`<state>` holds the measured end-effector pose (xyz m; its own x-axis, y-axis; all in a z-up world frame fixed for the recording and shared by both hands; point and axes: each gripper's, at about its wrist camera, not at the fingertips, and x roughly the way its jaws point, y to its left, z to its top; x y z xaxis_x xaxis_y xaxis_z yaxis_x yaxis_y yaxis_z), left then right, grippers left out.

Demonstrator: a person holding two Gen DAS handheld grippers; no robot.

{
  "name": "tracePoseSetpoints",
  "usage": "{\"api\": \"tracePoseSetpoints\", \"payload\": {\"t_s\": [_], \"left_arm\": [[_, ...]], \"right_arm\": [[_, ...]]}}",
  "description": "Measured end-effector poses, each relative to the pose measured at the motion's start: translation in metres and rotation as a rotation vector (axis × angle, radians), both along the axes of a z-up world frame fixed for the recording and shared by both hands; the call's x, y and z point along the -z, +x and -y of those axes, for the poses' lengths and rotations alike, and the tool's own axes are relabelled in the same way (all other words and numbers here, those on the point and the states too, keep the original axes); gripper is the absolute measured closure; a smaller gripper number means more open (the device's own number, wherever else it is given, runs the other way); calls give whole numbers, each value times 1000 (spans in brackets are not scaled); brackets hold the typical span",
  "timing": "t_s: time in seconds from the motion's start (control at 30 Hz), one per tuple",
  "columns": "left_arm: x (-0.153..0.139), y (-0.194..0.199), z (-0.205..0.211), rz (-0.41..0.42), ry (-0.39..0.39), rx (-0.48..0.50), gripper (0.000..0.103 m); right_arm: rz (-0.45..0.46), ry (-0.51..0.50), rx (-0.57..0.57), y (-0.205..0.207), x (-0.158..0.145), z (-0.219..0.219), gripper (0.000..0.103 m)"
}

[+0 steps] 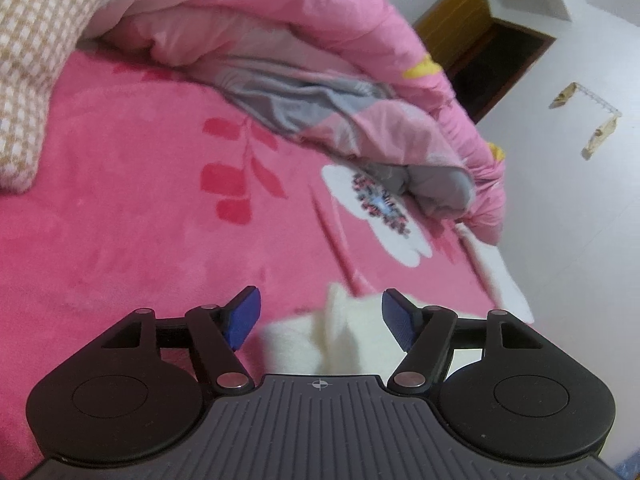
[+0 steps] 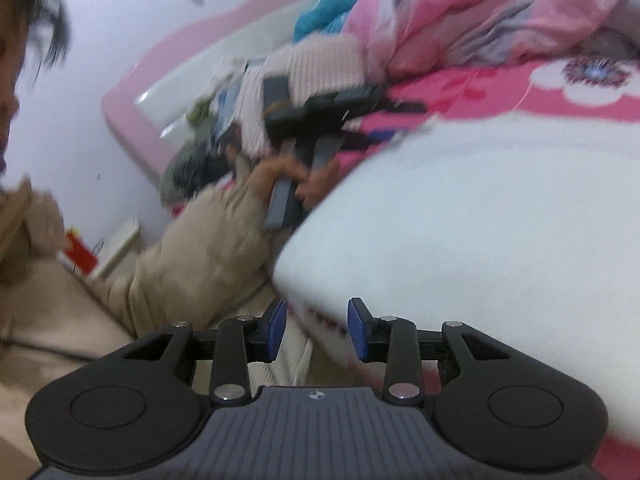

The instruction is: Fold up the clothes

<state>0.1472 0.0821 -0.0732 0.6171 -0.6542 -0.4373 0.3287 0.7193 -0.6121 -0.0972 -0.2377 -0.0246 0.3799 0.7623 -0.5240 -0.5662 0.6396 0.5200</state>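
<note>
White garment (image 2: 480,208): soft, light, fleecy-looking, likely floppy; spread on pink bed cover (image 1: 120,200), filling right half of right view, bunched low centre in left view. Best hold: edge or corner.

Left gripper (image 1: 320,322): spread, fold between pads, no pinch.

Right gripper (image 2: 316,330): spread at hem, not pressing.

Blur hides garment type, sleeves, collar; far edge cut off.

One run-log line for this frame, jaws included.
stage: fold clothes | left gripper: jaws open over white garment | right gripper: jaws open at garment edge | surface: pink bedspread
</note>
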Motion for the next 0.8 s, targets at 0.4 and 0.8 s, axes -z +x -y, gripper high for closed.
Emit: {"api": "tracePoseSetpoints", "payload": {"t_s": [0.4, 0.8], "left_arm": [[-10, -15, 6, 53, 15, 67, 36], [-13, -29, 15, 84, 80, 195, 42]], "right_arm": [[149, -61, 202, 82, -35, 15, 60], [296, -297, -4, 175, -28, -32, 61]]}}
